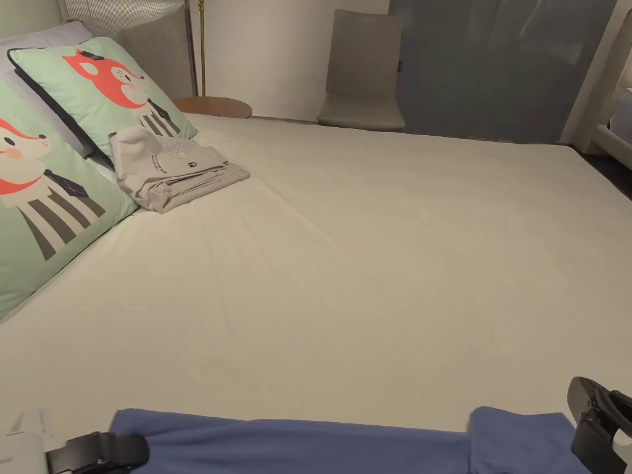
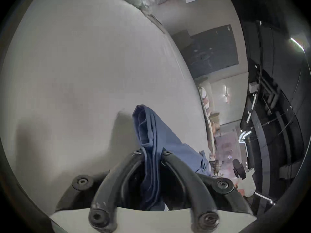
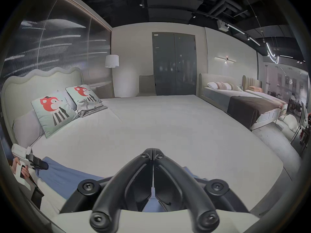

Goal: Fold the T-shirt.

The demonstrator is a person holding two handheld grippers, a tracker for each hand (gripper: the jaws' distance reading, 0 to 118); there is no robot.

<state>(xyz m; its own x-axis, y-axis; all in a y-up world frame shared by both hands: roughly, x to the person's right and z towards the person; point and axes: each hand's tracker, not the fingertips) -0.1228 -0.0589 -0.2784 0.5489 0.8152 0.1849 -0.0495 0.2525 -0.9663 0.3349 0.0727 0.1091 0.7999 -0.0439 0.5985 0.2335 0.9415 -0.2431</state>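
Now the left hand-held gripper [image 2: 152, 153] is clamping the blue T-shirt [image 2: 151, 144] over the bed [image 1: 370, 247]. Meanwhile the right hand-held gripper [image 3: 152, 151] is sitting closed, jaws together.

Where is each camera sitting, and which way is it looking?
Head view: on the person's head, looking down across the bed toward the fox pillows; both tongs peek in at the bottom, left tongs, right tongs.
Left gripper view: rides the left tongs, looking along the bed; its jaws pinch the blue T-shirt.
Right gripper view: rides the right tongs, facing the dark door; a hand shows.
Shared: all three show the T-shirt and bed.
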